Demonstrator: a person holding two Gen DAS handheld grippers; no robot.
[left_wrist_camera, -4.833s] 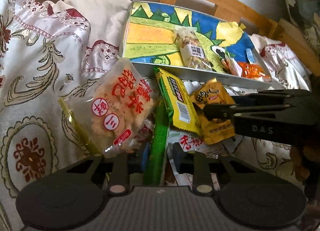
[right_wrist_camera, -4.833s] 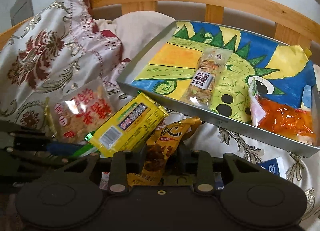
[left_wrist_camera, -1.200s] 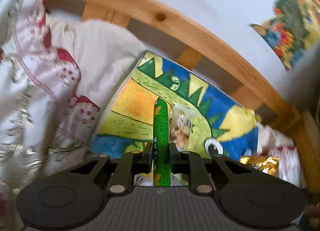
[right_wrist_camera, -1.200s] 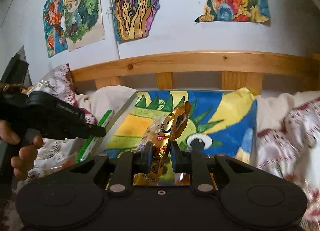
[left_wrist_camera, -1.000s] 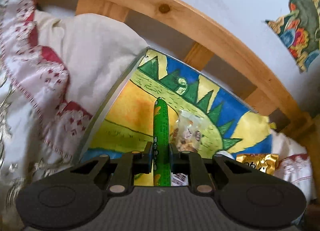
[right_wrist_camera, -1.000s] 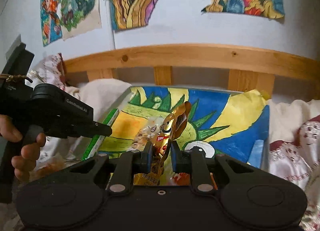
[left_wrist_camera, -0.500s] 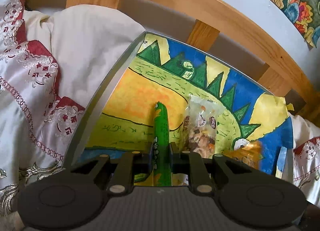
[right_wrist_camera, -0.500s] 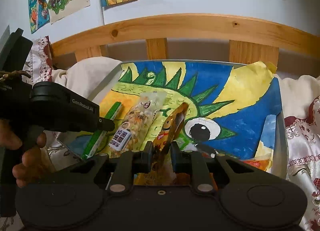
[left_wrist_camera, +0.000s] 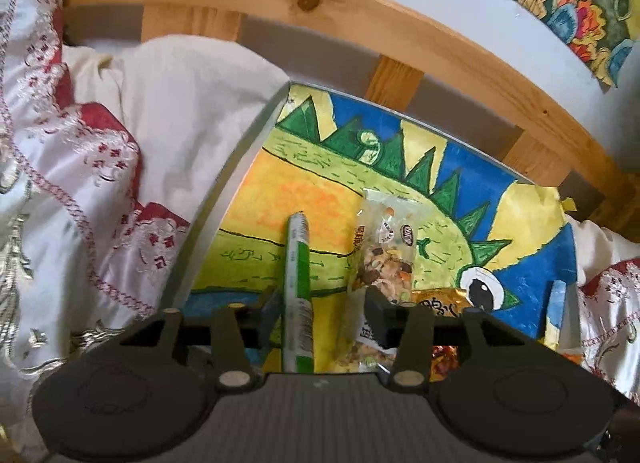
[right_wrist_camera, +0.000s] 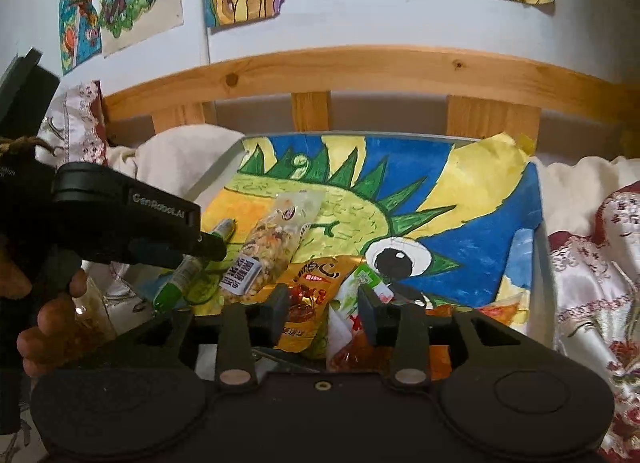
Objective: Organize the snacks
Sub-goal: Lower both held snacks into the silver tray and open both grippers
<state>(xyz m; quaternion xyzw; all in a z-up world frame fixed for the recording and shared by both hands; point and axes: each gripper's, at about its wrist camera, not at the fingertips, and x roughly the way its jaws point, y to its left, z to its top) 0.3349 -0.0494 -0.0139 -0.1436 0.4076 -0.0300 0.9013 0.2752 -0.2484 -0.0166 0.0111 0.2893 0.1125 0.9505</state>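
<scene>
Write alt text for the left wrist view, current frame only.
The left gripper stands open over a tray lined with a painted dinosaur picture, a green snack stick lying loose between its fingers. A clear bag of mixed nuts lies just right of the stick, a golden snack packet beyond it; an embroidered bedspread and wooden headboard surround the tray.
</scene>
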